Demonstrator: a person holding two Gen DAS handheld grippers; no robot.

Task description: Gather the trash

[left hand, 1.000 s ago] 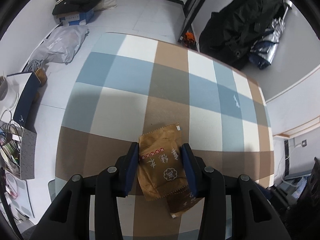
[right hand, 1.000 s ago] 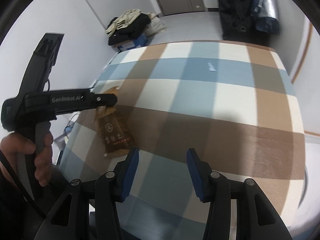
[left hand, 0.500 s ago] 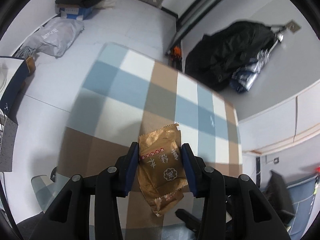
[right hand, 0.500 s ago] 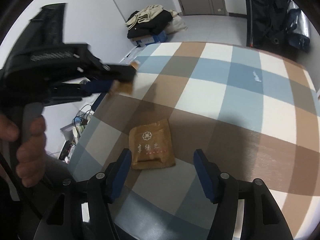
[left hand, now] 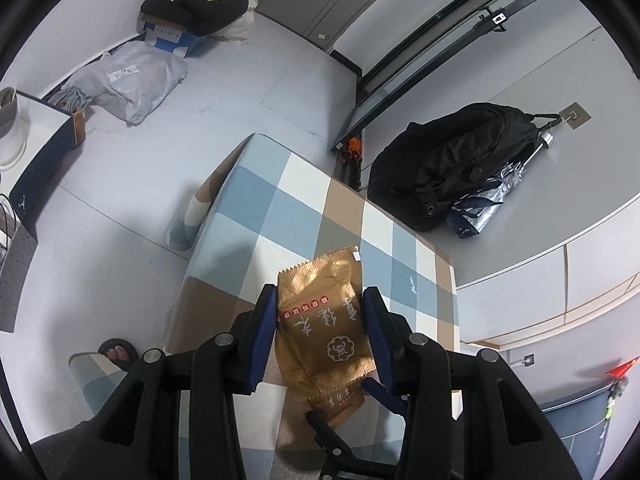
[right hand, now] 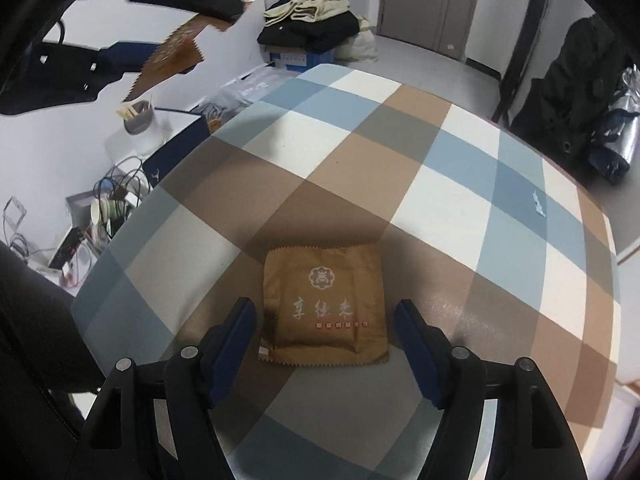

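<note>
My left gripper (left hand: 320,294) is shut on a brown snack wrapper (left hand: 324,320) and holds it in the air, high over the checked table (left hand: 280,208). In the right wrist view, that gripper (right hand: 200,26) and its wrapper (right hand: 172,56) hang at the top left. A second brown wrapper (right hand: 326,308) lies flat on the checked table (right hand: 440,160) near its front edge. My right gripper (right hand: 325,305) hovers over it, one finger on each side. Its jaws are opening and the pads do not touch the wrapper.
A small white scrap (right hand: 538,204) lies on the far right of the table. Left of the table stands a side desk with a cup of sticks (right hand: 140,128) and cables. A black bag (left hand: 460,152), a clothes pile (left hand: 192,4) and a person's sandalled foot (left hand: 118,354) are on the floor.
The left gripper has risen and drawn away from the table with its wrapper. The right gripper has moved over the second wrapper and spread its jaws wider.
</note>
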